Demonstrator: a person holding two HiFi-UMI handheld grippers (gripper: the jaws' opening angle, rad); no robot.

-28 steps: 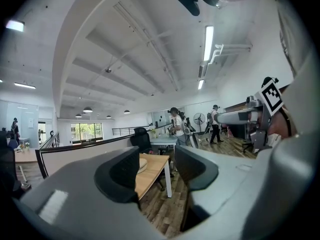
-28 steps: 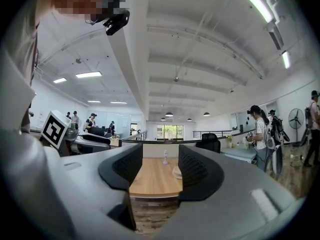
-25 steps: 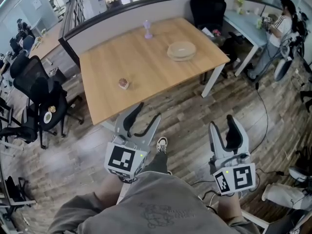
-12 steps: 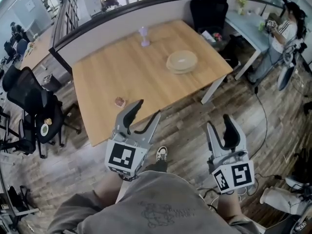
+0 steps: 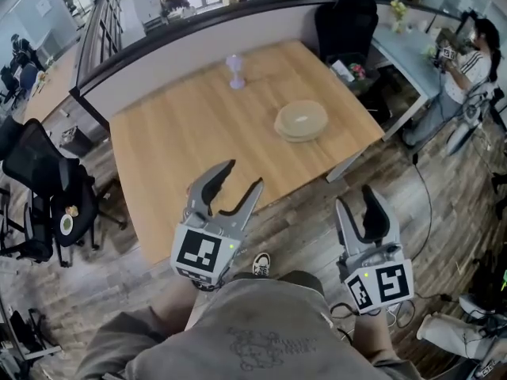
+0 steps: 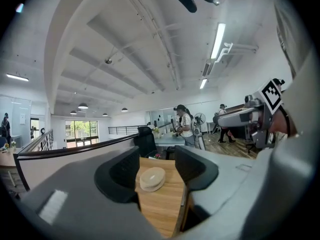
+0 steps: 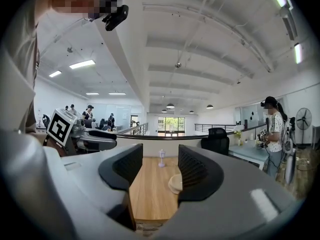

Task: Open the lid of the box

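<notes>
Left tongs (image 5: 240,179) and right tongs (image 5: 356,203) are spread and empty; the lid seam on the box (image 5: 301,120) is barely visible, so a grab might lift everything.

Front edge: your way onto the counter (image 5: 174,133) from its front edge is bare wood.
On top: the round box (image 5: 301,120) right of centre and the small lilac lantern (image 5: 235,70) near the back edge stand well apart; you can pass between.
Back edge: a partition (image 5: 198,32) walls it off.
Far right corner: a black chair (image 5: 346,14) crowds it.
</notes>
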